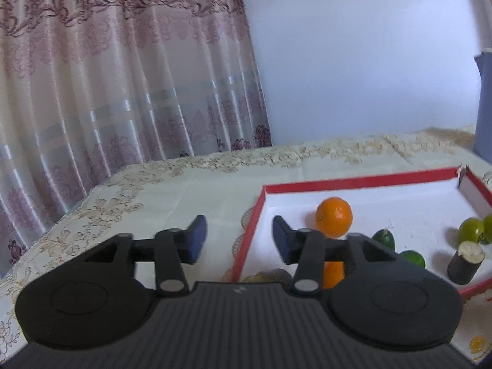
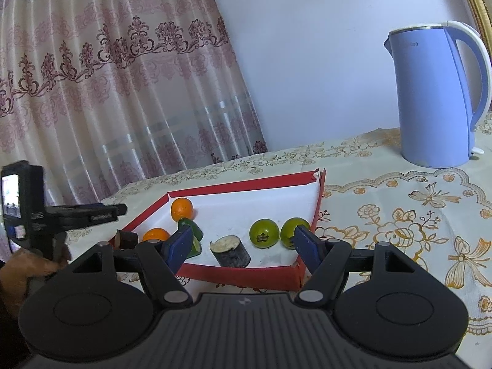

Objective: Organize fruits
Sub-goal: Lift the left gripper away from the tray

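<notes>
Oranges [image 2: 182,209] sit near tray's red rim [image 2: 243,183]; both grippers gape.

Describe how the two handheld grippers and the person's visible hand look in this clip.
Both the left gripper and the right gripper share one build: matte black ribbed body with a small pale logo, two round black discs, black link arms with silver pivot pins, and blue finger pads. The right wrist view also shows the left unit's lit screen and a bare hand. No cables show.
</notes>
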Demonstrator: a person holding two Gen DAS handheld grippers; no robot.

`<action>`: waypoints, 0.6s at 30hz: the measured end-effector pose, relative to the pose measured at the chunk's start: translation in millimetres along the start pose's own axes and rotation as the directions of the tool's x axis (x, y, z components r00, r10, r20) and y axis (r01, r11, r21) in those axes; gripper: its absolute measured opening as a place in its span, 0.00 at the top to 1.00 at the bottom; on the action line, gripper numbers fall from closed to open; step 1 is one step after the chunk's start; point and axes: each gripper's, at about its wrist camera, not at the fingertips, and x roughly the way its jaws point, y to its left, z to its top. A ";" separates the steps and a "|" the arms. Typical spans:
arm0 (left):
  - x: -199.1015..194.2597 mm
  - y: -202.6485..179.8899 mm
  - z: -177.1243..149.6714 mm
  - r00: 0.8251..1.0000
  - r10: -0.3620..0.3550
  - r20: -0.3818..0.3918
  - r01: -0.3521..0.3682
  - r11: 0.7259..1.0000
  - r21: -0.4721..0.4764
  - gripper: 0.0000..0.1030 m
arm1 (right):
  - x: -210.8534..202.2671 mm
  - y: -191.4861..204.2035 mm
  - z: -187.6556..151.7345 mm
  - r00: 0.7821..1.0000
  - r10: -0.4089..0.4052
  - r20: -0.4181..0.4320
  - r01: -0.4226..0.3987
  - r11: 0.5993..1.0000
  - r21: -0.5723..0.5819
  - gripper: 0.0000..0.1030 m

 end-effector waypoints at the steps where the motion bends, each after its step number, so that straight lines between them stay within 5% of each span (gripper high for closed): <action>1: -6.6 3.7 0.2 1.000 0.007 0.015 -0.007 1.000 -0.007 0.39 | 0.1 0.1 -0.2 1.000 -0.001 0.000 0.001 1.000 0.000 0.30; 11: -66.1 56.4 -23.7 0.990 0.113 0.089 -0.106 0.991 -0.078 0.04 | -0.3 3.0 -3.0 1.000 0.001 0.000 -0.001 1.000 -0.013 0.30; 18: -74.4 97.1 -53.9 0.985 0.162 0.060 -0.150 0.975 -0.164 0.00 | 5.5 29.0 -11.8 0.998 0.049 -0.048 -0.053 0.995 -0.082 0.30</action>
